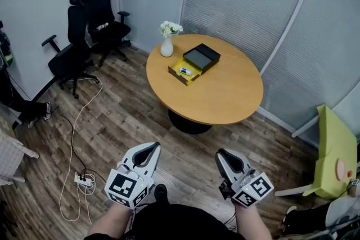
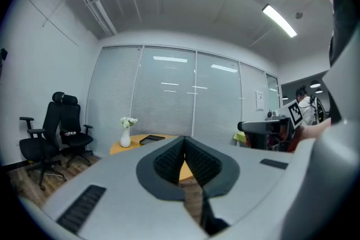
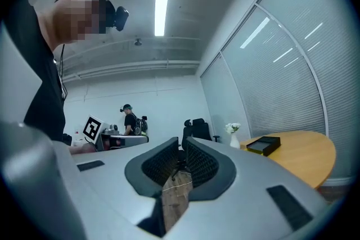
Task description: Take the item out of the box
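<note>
On the round wooden table point(image 1: 225, 93) lies an open yellow box point(image 1: 181, 73) with a small white and blue item point(image 1: 185, 71) inside. Its black lid point(image 1: 201, 57) rests against the box's far side. Both grippers are held low, near the person's body and well short of the table. My left gripper point(image 1: 151, 147) is shut and holds nothing, and my right gripper point(image 1: 223, 153) is shut and holds nothing as well. The left gripper view shows the table point(image 2: 119, 146) and lid point(image 2: 151, 137) far ahead. The right gripper view has the black lid point(image 3: 265, 145) at the right.
A white vase of flowers point(image 1: 167, 42) stands at the table's far left edge. Two black office chairs point(image 1: 84, 31) stand at the back left. A white cable and power strip point(image 1: 84, 180) lie on the wood floor. A green chair point(image 1: 334, 154) is at the right. Another person point(image 3: 130, 120) stands far off.
</note>
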